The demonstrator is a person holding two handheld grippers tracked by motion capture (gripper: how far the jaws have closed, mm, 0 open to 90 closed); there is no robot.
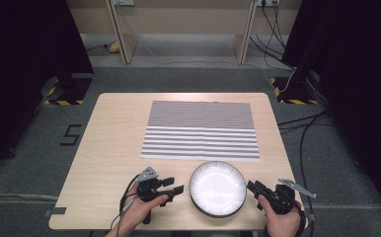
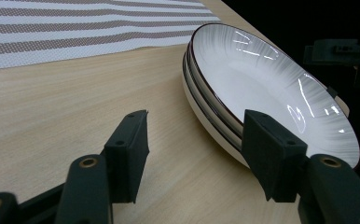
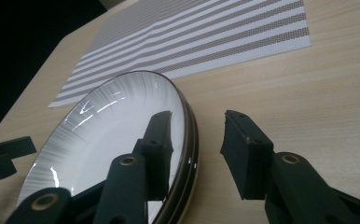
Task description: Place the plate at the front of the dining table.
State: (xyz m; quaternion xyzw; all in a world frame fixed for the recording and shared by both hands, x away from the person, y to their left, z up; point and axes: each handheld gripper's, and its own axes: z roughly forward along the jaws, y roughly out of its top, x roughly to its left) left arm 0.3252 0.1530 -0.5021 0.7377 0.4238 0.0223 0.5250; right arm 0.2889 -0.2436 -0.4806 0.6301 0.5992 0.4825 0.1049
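Note:
A stack of white plates (image 1: 217, 187) with dark rims sits near the table's front edge, in the middle. In the left gripper view the stacked plates (image 2: 262, 79) show several rims. My left gripper (image 1: 177, 185) lies just left of the stack, pointing at it. It is open (image 2: 197, 119), with the near rim just beyond its right jaw and nothing pressed. My right gripper (image 1: 252, 186) is at the stack's right side, also open (image 3: 197, 116). One jaw hangs over the plates (image 3: 108, 121), the other over bare table, with the rim between them untouched.
A grey-and-white striped placemat (image 1: 201, 129) lies flat across the far half of the wooden table (image 1: 114, 148). Bare wood lies left of the left gripper. Dark curtains, stands and cables ring the table on the floor.

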